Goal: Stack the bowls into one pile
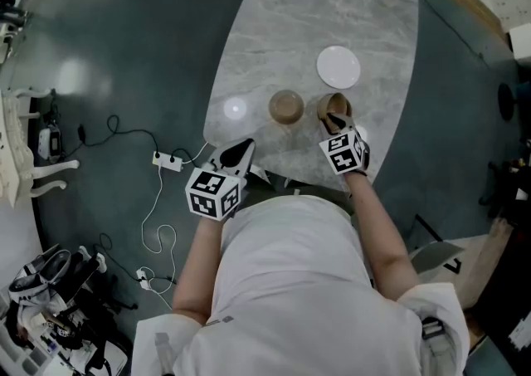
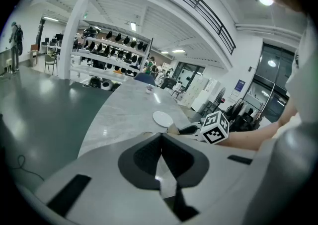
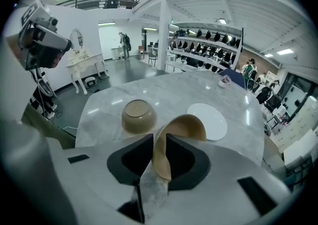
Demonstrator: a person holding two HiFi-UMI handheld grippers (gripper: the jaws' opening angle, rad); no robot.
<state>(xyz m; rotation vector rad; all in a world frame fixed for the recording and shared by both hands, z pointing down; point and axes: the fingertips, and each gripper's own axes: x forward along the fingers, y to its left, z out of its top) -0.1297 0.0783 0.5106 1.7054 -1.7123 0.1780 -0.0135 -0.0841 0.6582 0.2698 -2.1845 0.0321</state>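
Two tan bowls are near the front edge of the grey marble table (image 1: 274, 26). The flat bowl (image 1: 286, 106) sits upright on the table. The tipped bowl (image 1: 335, 105) is just beside it on the right and leans up on its side. The right gripper (image 1: 334, 121) pinches the rim of the tipped bowl between its two jaws. The left gripper (image 1: 241, 150) is squeezed tight with nothing in it, over the front left edge of the table. A white plate (image 1: 338, 66) lies flat just behind the tipped bowl.
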